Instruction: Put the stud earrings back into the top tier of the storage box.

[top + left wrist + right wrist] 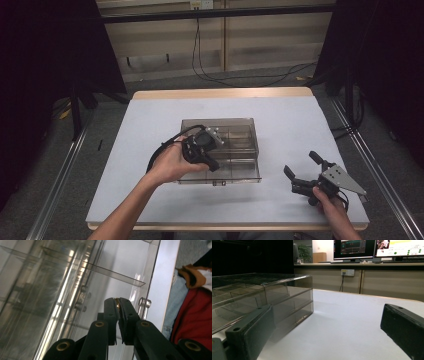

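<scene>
We see the left gripper (117, 305), jaws together on a small brass piece, above the clear compartment box (240, 150); the right gripper (302, 169), jaws apart, faces bare tabletop (342, 322).

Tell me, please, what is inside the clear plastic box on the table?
The clear box shows thin dividers forming compartments, and those visible look empty. The left gripper, shut on something small and brass-coloured, and the hand cover part of the box.
</scene>
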The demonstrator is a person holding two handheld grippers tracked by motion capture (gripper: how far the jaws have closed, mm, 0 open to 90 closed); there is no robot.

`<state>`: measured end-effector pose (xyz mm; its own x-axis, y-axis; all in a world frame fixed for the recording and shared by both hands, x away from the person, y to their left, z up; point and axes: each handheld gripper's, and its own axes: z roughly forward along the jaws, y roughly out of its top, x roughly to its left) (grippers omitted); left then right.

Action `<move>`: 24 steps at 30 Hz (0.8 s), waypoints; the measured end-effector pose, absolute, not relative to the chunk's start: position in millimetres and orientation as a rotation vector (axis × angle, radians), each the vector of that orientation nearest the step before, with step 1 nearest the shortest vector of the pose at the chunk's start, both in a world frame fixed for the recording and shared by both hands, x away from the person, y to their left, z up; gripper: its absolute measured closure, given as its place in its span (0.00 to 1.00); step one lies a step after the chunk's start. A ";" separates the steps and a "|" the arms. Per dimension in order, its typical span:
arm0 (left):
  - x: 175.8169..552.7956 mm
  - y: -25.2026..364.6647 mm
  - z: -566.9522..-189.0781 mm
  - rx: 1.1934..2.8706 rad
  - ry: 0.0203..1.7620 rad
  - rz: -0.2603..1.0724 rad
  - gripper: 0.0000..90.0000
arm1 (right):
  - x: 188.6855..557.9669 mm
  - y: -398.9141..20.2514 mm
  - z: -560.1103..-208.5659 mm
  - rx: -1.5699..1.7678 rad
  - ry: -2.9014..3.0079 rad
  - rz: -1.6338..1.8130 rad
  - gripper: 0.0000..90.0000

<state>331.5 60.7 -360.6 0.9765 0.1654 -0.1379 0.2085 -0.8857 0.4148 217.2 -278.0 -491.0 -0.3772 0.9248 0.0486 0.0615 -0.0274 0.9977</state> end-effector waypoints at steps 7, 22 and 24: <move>335.1 45.8 -366.4 2.754 0.256 -0.159 0.94 | 216.9 -277.7 -490.9 1.073 1.512 1.498 0.00; 339.0 35.5 -373.2 2.840 0.244 -0.156 0.94 | 216.7 -277.7 -491.0 1.070 1.513 1.498 0.00; 340.0 37.0 -373.3 2.824 0.250 -0.157 0.94 | 216.8 -277.9 -491.0 1.069 1.512 1.499 0.00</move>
